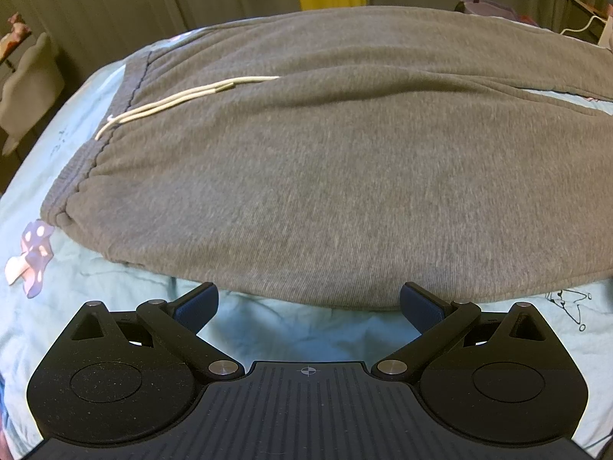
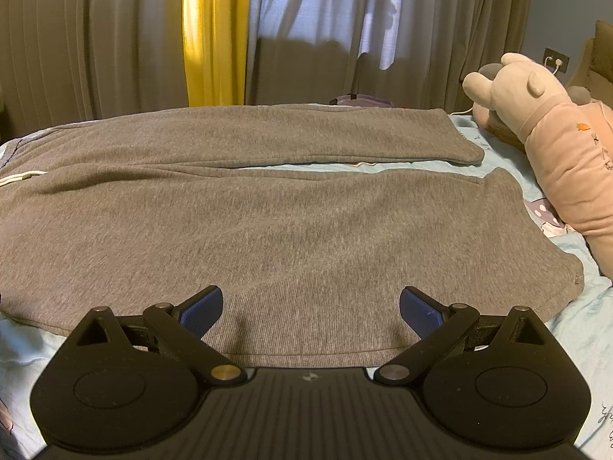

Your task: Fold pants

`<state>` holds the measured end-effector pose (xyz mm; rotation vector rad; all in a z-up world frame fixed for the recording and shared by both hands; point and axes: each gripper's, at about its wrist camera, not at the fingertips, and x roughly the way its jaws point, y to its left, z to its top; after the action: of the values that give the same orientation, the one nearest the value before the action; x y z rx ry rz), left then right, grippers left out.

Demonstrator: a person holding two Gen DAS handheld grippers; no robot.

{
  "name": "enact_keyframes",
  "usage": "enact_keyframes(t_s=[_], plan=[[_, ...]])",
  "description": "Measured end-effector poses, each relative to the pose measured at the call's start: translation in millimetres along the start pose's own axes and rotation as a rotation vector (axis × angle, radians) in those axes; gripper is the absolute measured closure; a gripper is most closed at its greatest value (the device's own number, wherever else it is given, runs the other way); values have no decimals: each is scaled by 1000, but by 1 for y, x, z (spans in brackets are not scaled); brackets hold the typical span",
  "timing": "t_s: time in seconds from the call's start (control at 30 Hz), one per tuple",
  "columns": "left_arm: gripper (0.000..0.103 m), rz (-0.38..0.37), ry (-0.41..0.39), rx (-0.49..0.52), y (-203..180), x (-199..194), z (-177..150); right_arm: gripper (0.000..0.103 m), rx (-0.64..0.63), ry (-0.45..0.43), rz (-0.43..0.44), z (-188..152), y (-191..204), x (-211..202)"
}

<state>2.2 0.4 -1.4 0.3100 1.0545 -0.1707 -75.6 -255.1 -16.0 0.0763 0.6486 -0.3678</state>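
Note:
Grey sweatpants (image 1: 325, 176) lie spread flat on a light blue bed sheet (image 1: 115, 287), waistband at the left with a white drawstring (image 1: 172, 103). In the right wrist view the pants (image 2: 268, 222) show both legs side by side, cuffs at the right. My left gripper (image 1: 308, 299) is open and empty, just off the near edge of the pants by the waist end. My right gripper (image 2: 310, 304) is open and empty, its fingers over the near leg's edge.
A pink plush toy (image 2: 555, 145) lies on the bed right of the leg cuffs. Curtains with a yellow strip (image 2: 214, 34) hang behind the bed. A wall socket with a white cable (image 2: 555, 62) is at the far right.

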Motion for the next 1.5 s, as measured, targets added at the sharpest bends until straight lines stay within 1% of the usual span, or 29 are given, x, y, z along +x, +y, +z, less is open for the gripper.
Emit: enact_keyframes(t_s=[1.5], plan=[[0,-17,19,-20,3,1,-1,4,1,7,12,-4,1,-1]])
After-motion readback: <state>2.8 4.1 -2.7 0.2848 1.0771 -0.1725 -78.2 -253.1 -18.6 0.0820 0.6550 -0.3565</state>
